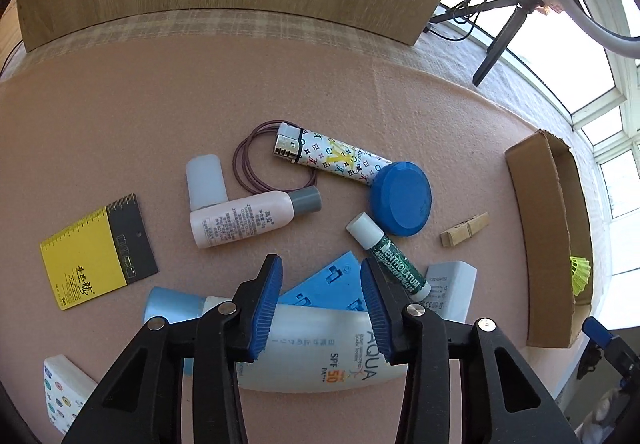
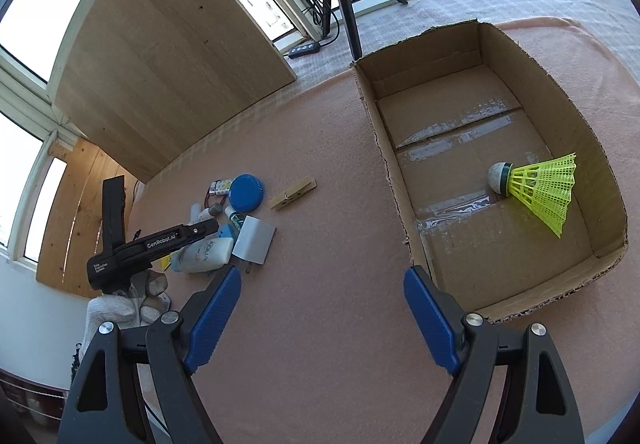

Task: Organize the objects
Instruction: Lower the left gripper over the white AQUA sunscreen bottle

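Left gripper (image 1: pixel 322 308) hangs over the sunscreen bottle (image 1: pixel 320 356), jaws apart; right gripper (image 2: pixel 322 318) gapes wide beside the box (image 2: pixel 382 148) holding a shuttlecock (image 2: pixel 536 190)

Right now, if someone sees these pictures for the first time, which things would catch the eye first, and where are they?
The yellow shuttlecock stands out most, lying alone on its side in the cardboard box at the right of the pink mat. Next comes the clutter left of the box, above all the round blue lid and the white sunscreen bottle, over which the left tongs hover open. The right tongs hang open near the box's front corner.
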A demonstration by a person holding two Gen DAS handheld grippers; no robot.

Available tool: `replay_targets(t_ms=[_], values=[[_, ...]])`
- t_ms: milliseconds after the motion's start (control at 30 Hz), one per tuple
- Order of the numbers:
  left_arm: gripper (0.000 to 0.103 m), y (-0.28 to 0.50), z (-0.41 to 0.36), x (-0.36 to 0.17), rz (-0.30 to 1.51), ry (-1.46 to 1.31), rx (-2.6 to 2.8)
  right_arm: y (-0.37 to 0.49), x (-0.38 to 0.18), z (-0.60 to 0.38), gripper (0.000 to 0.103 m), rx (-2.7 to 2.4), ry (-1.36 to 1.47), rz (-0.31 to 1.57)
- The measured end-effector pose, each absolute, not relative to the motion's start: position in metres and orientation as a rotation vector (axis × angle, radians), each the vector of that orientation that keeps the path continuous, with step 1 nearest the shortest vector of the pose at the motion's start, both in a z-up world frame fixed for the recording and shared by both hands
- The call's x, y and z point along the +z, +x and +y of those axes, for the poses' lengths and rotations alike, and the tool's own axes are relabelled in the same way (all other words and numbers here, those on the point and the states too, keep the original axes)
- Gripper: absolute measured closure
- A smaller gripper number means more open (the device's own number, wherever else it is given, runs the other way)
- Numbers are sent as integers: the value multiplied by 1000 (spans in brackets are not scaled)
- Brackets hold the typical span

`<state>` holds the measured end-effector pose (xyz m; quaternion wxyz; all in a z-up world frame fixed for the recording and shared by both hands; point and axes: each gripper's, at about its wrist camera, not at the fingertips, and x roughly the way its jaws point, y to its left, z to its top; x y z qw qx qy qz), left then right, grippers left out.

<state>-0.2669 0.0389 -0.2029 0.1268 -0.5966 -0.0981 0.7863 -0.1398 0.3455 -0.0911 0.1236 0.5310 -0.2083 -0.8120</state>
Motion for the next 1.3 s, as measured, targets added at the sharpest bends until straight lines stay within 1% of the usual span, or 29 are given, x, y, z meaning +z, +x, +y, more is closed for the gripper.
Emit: replay_targets(t_ms=[167, 267, 400, 500, 567, 667, 767, 933, 1133, 1300], values=[[59, -238, 50, -203, -286, -1704, 2260, -138, -91, 338, 23, -2350, 1545, -585], [59, -216, 57, -203, -244, -1682, 2273, -137, -93, 332, 22, -2333, 1548, -576], [59, -191, 57, -210, -246, -1693, 2248, -135, -95, 325, 23, -2308, 1554, -561], [59, -177, 50, -202, -242, -1667, 2273, -134, -96, 319, 23, -2291, 1554, -550], [59, -172, 42, -185, -264, -1610, 2312, -133, -97, 314, 22, -2283, 1556, -541], [59, -178, 28, -159, -249, -1538, 2409, -134, -98, 310, 23, -2270, 1559, -534], [59, -196, 8, -151, -284, -1557, 2477, -133, -99, 305, 23, -2259, 1560, -527], [59, -234, -8, -168, -350, -1647, 2413, -130, -98, 298, 23, -2250, 1559, -509], [57, -245, -6, -185, -286, -1694, 2399, -128, -100, 300, 23, -2253, 1573, -518], [57, -241, -9, -191, -308, -1723, 2398, -126, -102, 299, 23, -2247, 1579, -509]])
